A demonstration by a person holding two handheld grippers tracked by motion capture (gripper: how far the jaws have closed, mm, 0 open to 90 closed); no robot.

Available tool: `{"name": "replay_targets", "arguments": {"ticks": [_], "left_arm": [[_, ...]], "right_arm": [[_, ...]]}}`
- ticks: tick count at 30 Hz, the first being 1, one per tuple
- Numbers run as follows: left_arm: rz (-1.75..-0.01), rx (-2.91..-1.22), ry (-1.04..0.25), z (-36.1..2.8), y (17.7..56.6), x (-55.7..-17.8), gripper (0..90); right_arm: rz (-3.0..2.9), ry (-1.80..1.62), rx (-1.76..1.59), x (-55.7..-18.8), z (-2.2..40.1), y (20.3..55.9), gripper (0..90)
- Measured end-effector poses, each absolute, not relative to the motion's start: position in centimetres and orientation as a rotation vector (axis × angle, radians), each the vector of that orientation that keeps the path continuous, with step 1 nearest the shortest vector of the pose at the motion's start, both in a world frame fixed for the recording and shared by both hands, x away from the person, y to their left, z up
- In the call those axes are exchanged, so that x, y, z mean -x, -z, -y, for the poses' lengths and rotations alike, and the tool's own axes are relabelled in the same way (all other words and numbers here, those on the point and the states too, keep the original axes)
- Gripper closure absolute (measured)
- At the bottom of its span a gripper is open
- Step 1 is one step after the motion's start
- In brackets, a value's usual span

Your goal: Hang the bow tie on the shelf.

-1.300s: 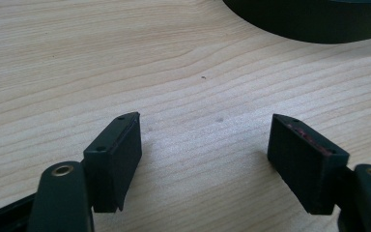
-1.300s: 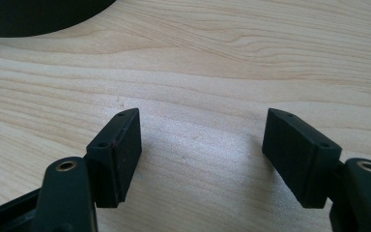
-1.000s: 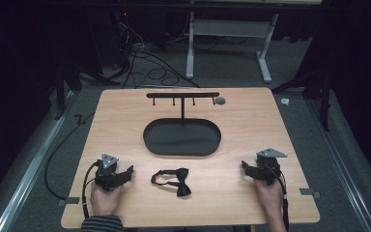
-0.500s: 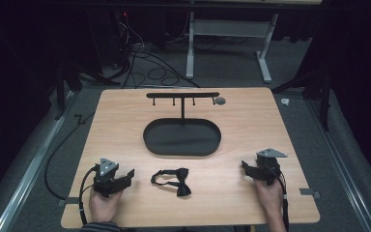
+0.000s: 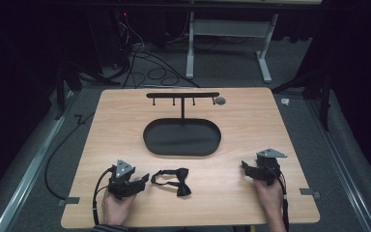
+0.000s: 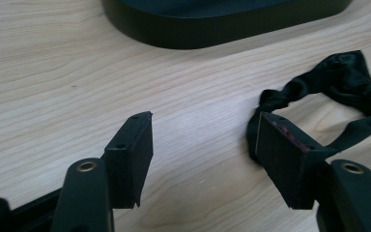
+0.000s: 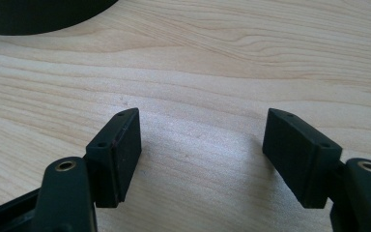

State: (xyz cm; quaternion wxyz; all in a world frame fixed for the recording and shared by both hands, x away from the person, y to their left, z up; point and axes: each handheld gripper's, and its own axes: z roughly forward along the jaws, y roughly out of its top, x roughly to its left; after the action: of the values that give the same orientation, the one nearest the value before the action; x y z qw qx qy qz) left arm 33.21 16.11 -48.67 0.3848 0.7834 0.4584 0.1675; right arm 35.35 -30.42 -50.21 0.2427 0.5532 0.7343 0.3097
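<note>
A black bow tie (image 5: pixel 171 180) with its strap lies on the wooden table (image 5: pixel 251 125) near the front edge. My left gripper (image 5: pixel 142 180) rests low just left of it, open, its right jaw beside the strap loop (image 6: pixel 299 92). My right gripper (image 5: pixel 245 167) sits open on the table's front right, with bare wood between its jaws (image 7: pixel 203 140). Behind the bow tie stands a black oval-based stand (image 5: pixel 182 137) with a hooked crossbar (image 5: pixel 182 95).
The stand's oval base edge (image 6: pixel 212 24) lies close ahead of the left gripper and shows at the top left of the right gripper view (image 7: pixel 38 14). A small round grey object (image 5: pixel 220 100) sits by the crossbar's right end. Cables and a desk frame (image 5: pixel 227 48) lie on the floor beyond.
My left gripper has slid toward the right, closer to the bow tie. The right gripper and the bow tie have not moved.
</note>
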Motion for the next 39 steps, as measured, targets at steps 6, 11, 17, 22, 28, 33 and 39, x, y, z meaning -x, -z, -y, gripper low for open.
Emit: {"name": "replay_targets", "arguments": {"ticks": [6,11,17,22,28,33,39], "left_arm": [[-1.136,-2.042,-0.391,-14.6,49.4,-33.5,42.8],[-1.115,-2.043,-0.389,-14.0,49.4,-33.6,47.3],[-1.101,-2.047,-0.382,-13.7,49.4,-33.7,52.0],[-1.092,-2.039,-0.371,-13.4,49.3,-33.7,52.8],[-1.076,-2.036,-0.346,-13.1,49.2,-33.7,54.2],[-1.062,-2.047,-0.343,-12.6,49.1,-33.8,56.0],[-1.059,-2.095,-0.342,-12.1,49.5,-34.1,63.5]], "right_arm": [[-2.006,-0.847,-1.514,-35.3,30.4,50.2,31.1],[-2.007,-0.847,-1.515,-35.3,30.4,50.2,31.0],[-2.006,-0.847,-1.514,-35.3,30.4,50.2,31.0],[-2.007,-0.848,-1.514,-35.3,30.4,50.2,31.0],[-2.007,-0.848,-1.514,-35.3,30.4,50.2,31.0],[-2.006,-0.847,-1.516,-35.3,30.4,50.2,31.0],[-2.007,-0.849,-1.514,-35.3,30.4,50.2,31.0]]}}
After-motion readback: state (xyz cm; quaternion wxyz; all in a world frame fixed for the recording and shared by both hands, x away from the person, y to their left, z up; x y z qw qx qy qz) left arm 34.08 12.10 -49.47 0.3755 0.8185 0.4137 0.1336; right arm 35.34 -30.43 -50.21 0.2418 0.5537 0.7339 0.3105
